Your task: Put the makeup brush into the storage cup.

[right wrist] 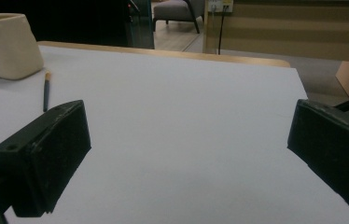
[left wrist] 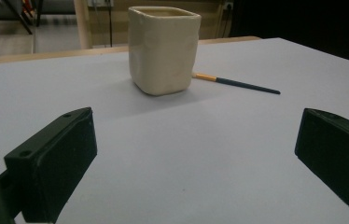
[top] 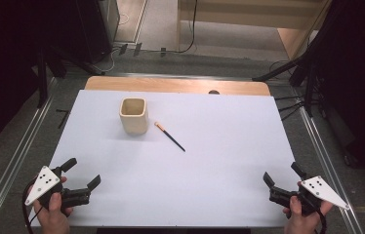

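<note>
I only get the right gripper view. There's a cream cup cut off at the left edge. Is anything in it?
Observer: In the high view the cup stands upright and looks empty.
Operator: Where's the other gripper?
Observer: The left gripper is at the near left corner of the table, fingers wide apart, aimed toward the cup.
Operator: The brush runs behind my finger. How does it end?
Observer: The brush tapers to a thin dark handle tip, pointing away from the cup toward the table's middle.
</note>
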